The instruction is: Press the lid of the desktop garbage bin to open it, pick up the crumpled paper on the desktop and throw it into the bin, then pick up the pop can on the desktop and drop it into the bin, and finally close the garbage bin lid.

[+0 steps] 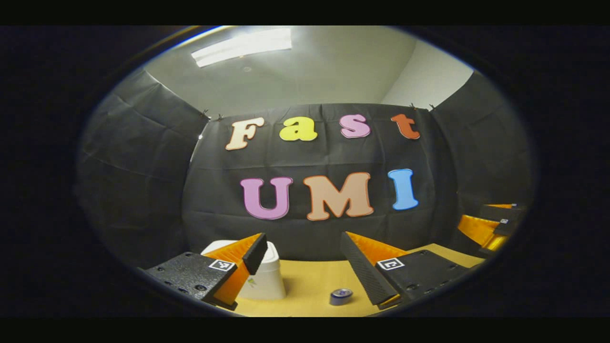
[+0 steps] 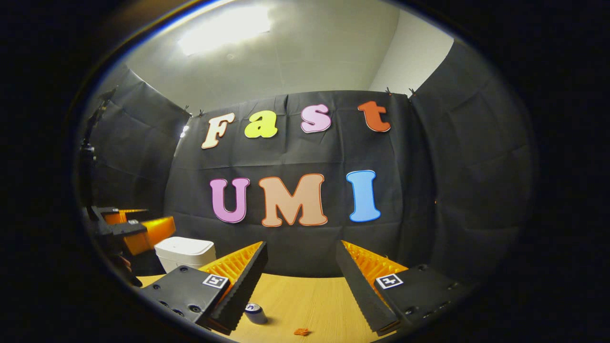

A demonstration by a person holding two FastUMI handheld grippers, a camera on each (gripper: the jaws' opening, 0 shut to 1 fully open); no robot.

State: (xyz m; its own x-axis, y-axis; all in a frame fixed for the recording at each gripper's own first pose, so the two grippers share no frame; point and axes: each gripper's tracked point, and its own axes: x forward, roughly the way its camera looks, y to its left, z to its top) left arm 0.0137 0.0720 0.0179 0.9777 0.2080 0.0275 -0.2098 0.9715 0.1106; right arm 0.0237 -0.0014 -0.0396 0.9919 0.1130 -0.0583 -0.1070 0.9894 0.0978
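The white desktop bin [image 1: 269, 281] stands on the wooden table, partly behind my left gripper's near finger; in the right gripper view the bin [image 2: 186, 252] sits at the left with its lid down. The pop can [image 1: 340, 296] stands on the table below the gap of my open left gripper [image 1: 305, 243]. My right gripper [image 2: 301, 250] is open too, held above the table with nothing between its fingers. Below it stand the pop can [image 2: 256, 313] and a small orange crumpled scrap [image 2: 301, 331] at the bottom edge.
The wooden table [image 2: 310, 295] runs back to the black cloth wall. The left gripper [image 2: 131, 228] hangs at the left of the right gripper view, above and beside the bin. The right gripper [image 1: 493, 228] appears at the far right of the left gripper view.
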